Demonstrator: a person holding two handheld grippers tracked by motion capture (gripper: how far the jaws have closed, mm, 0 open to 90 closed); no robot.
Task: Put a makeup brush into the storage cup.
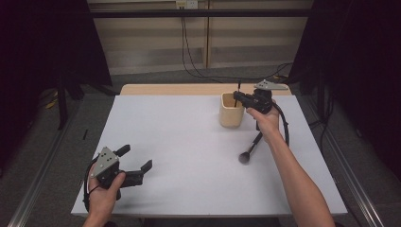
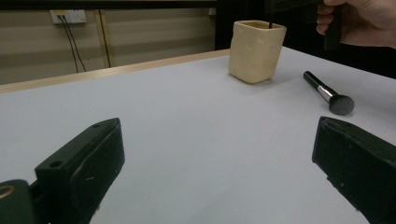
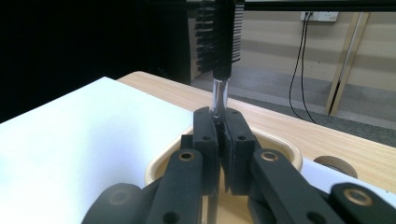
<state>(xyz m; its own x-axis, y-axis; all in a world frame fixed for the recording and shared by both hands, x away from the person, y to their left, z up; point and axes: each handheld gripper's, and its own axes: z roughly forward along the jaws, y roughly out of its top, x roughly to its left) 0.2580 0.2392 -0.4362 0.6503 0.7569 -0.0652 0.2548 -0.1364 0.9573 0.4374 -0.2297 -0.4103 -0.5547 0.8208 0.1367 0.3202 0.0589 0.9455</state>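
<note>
My right gripper (image 1: 238,97) hovers over a cream cup (image 1: 231,112) at the table's far side and is shut on a thin black brow brush (image 1: 239,87). The right gripper view looks along the closed jaws (image 3: 220,135), which pinch the brush's stem; its bristle-and-comb head (image 3: 223,37) stands upright above them, and the cup's rim (image 3: 280,145) lies just below. The stem's lower end dips into the cup (image 2: 256,50). My left gripper (image 1: 138,157) rests near the front left, open, with nothing between its jaws (image 2: 219,158).
A black makeup brush (image 1: 250,149) with a round dark head lies on the white table (image 1: 189,142) right of centre, also seen from the left gripper as the makeup brush (image 2: 327,93). A wooden strip borders the far edge. Dark curtains flank the table.
</note>
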